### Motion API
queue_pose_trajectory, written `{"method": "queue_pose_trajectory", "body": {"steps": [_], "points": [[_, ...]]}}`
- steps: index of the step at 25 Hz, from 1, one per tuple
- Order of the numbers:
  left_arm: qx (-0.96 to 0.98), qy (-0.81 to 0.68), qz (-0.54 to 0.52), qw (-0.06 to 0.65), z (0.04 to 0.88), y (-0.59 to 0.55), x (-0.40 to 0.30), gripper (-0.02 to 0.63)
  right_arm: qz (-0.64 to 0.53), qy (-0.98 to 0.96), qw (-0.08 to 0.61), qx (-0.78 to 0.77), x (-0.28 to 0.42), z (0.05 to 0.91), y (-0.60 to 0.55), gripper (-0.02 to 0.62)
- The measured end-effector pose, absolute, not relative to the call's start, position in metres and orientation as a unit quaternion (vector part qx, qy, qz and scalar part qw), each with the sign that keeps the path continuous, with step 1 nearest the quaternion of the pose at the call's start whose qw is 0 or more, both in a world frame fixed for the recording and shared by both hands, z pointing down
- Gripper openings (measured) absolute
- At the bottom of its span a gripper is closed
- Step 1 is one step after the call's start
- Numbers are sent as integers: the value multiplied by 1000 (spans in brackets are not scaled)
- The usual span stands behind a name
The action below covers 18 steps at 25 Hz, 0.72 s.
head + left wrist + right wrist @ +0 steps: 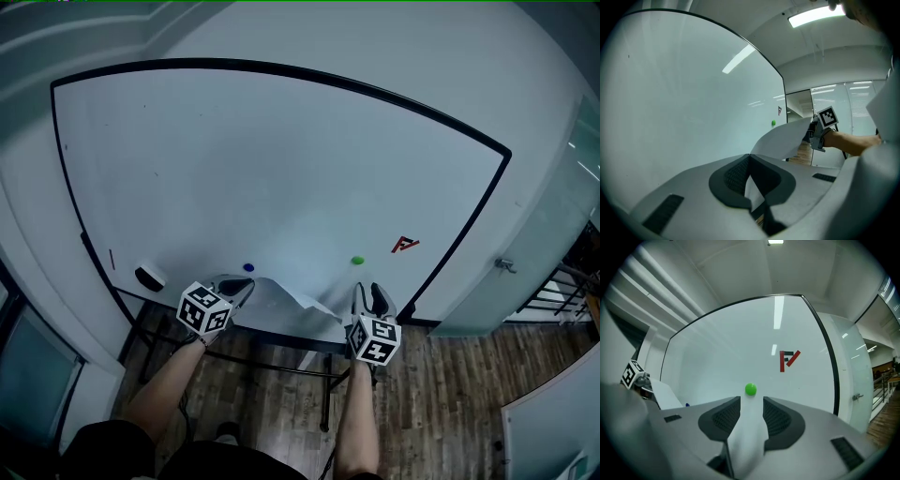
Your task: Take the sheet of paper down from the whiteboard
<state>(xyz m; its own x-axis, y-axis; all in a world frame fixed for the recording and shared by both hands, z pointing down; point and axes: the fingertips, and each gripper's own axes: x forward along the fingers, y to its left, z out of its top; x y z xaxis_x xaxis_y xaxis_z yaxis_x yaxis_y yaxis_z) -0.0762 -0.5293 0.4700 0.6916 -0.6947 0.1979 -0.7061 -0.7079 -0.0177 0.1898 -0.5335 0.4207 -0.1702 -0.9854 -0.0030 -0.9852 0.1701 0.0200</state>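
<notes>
My left gripper has its jaws pressed together on the left edge of the sheet of paper; in the left gripper view the dark pads meet, with the white sheet running out between them. My right gripper is at the sheet's right edge with its jaws spread. The paper lies in the gap between the two pads, though I can't make out from here whether it brushes either one.

From the head view, the sheet hangs between the two grippers, low and near me, in front of the bottom edge of the whiteboard. It bows and creases in the middle. In the left gripper view it curves away from the board surface rather than lying flat on it.

Two round magnets sit on the board just above the sheet: a blue magnet above the left gripper and a green magnet above the right one. Neither touches the paper. A red logo is on the board to the right of the green magnet. What looks like an eraser sits at the board's lower left, well apart from the sheet.
</notes>
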Motion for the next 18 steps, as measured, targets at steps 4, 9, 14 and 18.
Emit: {"method": "queue_pose_trajectory", "body": {"steps": [4, 9, 14, 18], "points": [[919, -379, 106, 23, 473, -508, -62, 20, -5, -780, 22, 626, 184, 431, -512, 158], [916, -384, 115, 15, 476, -483, -47, 21, 2, -794, 34, 607, 178, 445, -492, 146], [914, -393, 101, 25, 484, -455, -35, 20, 11, -796, 47, 603, 177, 468, -469, 110], [913, -399, 75, 44, 484, -437, -32, 21, 13, -805, 57, 590, 163, 475, -447, 68]]}}
